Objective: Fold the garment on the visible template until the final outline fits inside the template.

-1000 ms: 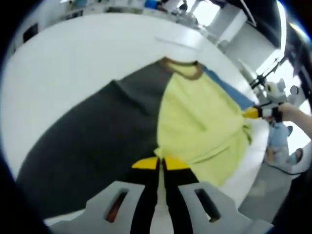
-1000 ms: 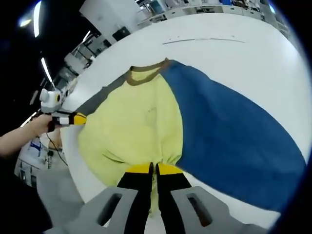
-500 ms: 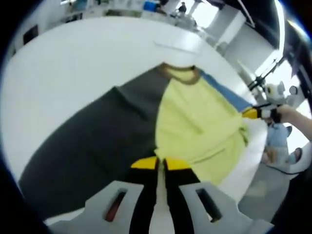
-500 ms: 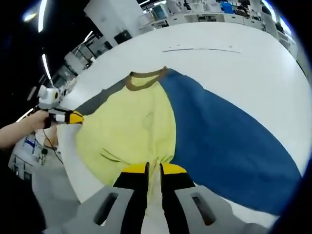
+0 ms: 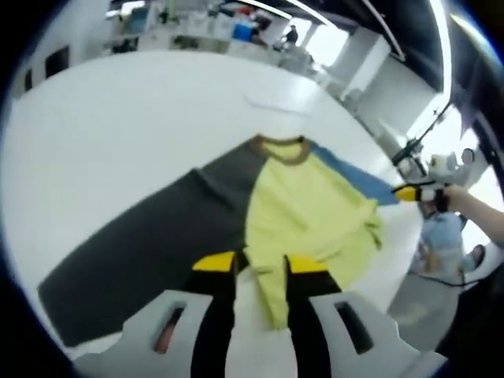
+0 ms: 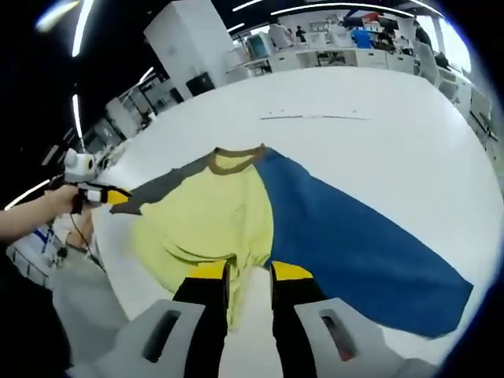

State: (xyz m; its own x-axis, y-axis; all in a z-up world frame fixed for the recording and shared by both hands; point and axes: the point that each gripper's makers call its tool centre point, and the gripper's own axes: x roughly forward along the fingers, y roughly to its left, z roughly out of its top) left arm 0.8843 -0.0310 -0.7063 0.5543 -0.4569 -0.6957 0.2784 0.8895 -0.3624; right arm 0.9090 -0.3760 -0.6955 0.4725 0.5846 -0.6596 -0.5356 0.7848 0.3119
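On the white table (image 5: 118,118), the shirt (image 5: 303,213) lies spread: yellow body in the middle, brown collar (image 5: 279,148) at the far end, one long sleeve dark grey (image 5: 150,244), the other blue (image 6: 354,236).

Left gripper view: left tool (image 5: 258,264) rises from 6 o'clock, yellow-tipped jaws parted, a strip of yellow hem lying between them w/ gaps either side, so the tool is open. Grey sleeve runs off toward 8 o'clock, blue sleeve peeks out toward 3 o'clock. At 3 o'clock the other tool shows, held by a hand (image 5: 461,201), its yellow tip at the blue cloth's edge.

Right gripper view: right tool (image 6: 244,272) also comes up from 6 o'clock, jaws apart, open, yellow hem bunched just ahead of the tips and hanging down between them. Blue sleeve stretches to 4 o'clock, flat on the table. At 9 o'clock the left tool is seen, tip touching the grey sleeve end.

Faint thin line (image 6: 315,117) marked on the table beyond the collar, approx 12 o'clock. Lab benches (image 6: 331,47) in the background.
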